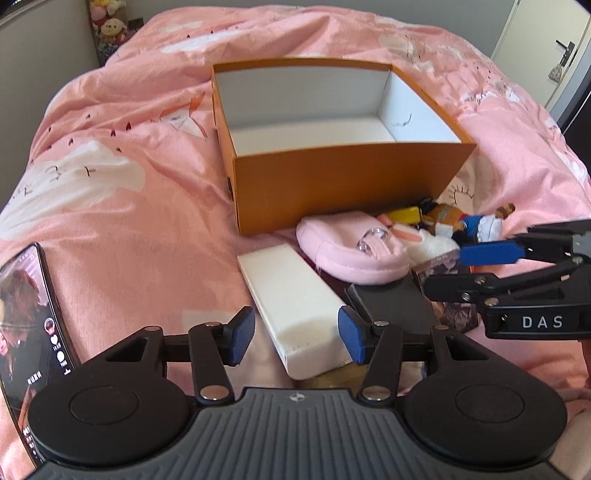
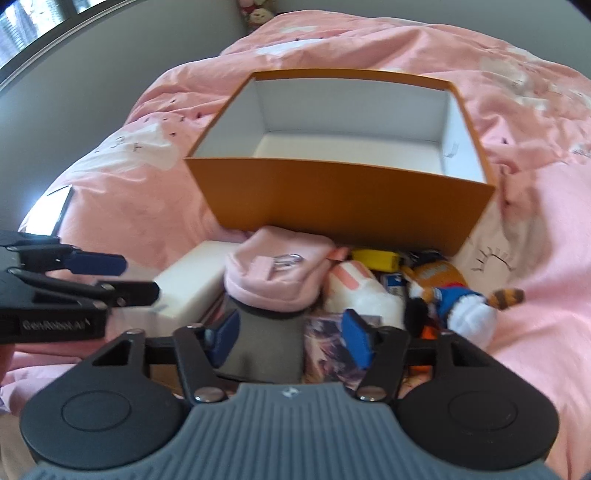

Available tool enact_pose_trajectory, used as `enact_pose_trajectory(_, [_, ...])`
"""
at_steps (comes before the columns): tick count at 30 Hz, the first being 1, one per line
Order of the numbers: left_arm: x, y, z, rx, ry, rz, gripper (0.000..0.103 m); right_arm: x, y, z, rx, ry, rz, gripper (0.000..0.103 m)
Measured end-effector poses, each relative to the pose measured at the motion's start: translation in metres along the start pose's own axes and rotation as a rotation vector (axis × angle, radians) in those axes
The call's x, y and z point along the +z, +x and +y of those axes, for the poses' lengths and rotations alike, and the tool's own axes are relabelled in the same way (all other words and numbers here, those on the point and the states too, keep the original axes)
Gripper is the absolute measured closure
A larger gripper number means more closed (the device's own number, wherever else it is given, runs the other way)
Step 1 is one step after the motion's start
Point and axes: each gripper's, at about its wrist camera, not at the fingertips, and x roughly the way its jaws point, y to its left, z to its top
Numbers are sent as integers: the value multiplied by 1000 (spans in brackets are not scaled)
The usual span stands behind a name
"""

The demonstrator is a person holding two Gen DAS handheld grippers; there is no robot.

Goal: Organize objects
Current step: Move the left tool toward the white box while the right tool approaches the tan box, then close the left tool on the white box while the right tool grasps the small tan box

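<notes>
An orange box (image 1: 332, 184) with a white, empty inside stands open on the pink bed; it also shows in the right wrist view (image 2: 332, 199). In front of it lies a pile: a white box (image 1: 295, 299), a pink pouch (image 1: 351, 251), a dark flat case (image 1: 395, 302), a yellow item (image 1: 402, 213) and a stuffed toy in blue (image 1: 476, 223). My left gripper (image 1: 297, 338) is open, its fingers on either side of the white box's near end. My right gripper (image 2: 291, 338) is open above the dark case (image 2: 266, 343) and a printed card (image 2: 325, 350).
A phone (image 1: 29, 325) with a lit screen lies on the bed at the left. The pink quilt (image 1: 129, 166) covers the whole bed. Plush toys (image 1: 109, 26) stand at the far corner. A door (image 1: 546, 44) is at the far right.
</notes>
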Motion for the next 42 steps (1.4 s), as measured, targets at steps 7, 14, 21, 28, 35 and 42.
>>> enact_pose_trajectory(7, [-11, -8, 6, -46, 38, 92, 43, -2, 12, 27, 171, -79, 93, 52])
enact_pose_trajectory(14, [-14, -10, 10, 3, 52, 98, 44, -15, 32, 40, 265, -57, 219, 46])
enact_pose_trajectory(21, [-13, -15, 16, 92, 71, 41, 44, -20, 45, 48, 267, 33, 277, 31])
enact_pose_trajectory(28, [-14, -14, 27, 94, 38, 19, 44, -19, 73, 48, 254, 205, 386, 30])
enact_pose_trajectory(35, [-13, -15, 28, 66, 13, 9, 43, -19, 71, 45, 234, 205, 382, 39])
enact_pose_trajectory(42, [-9, -20, 32, 21, -34, -14, 42, -10, 34, 35, 215, 175, 306, 41])
